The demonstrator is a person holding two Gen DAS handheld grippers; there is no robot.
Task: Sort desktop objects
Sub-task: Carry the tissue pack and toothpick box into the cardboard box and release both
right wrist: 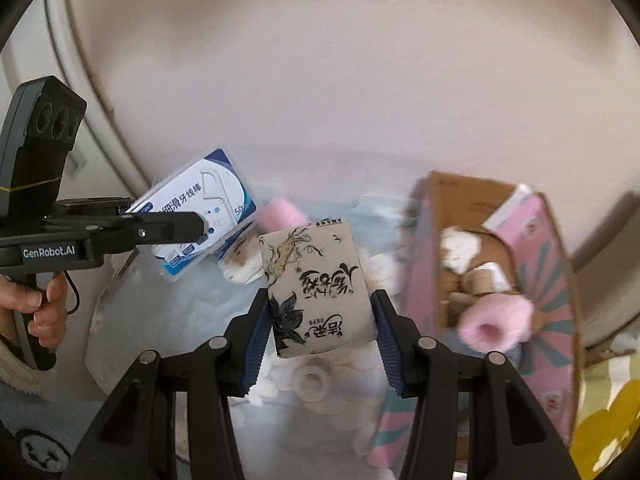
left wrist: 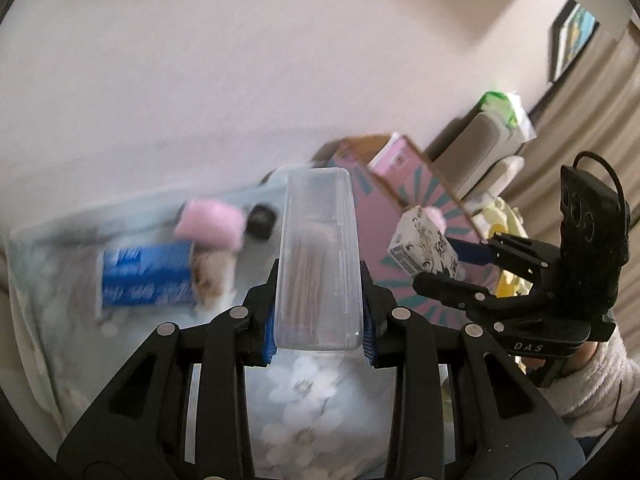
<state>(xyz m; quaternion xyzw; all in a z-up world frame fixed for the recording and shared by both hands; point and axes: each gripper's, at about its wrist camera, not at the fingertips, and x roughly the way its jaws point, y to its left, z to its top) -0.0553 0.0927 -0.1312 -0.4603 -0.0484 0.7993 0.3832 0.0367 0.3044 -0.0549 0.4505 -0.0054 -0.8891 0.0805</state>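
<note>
Pinching one clear floss-pick case (left wrist: 319, 264), the left tool (left wrist: 319, 332) hides its label, readable only from the right wrist. One tissue pack (right wrist: 318, 292) sits clamped in the right tool (right wrist: 320, 336), left of one pink cardboard box (right wrist: 532, 280); two pink rolls (left wrist: 210, 230) (right wrist: 496, 322) show.

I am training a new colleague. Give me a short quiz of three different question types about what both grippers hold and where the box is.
1. True or false: the left gripper is shut on a clear plastic case.
2. The right gripper holds: A) a pink roll, B) a tissue pack, C) tape.
3. Fill in: in the right wrist view, the pink cardboard box stands to the ____ of the tissue pack.

Key: 1 true; 2 B; 3 right.
</note>
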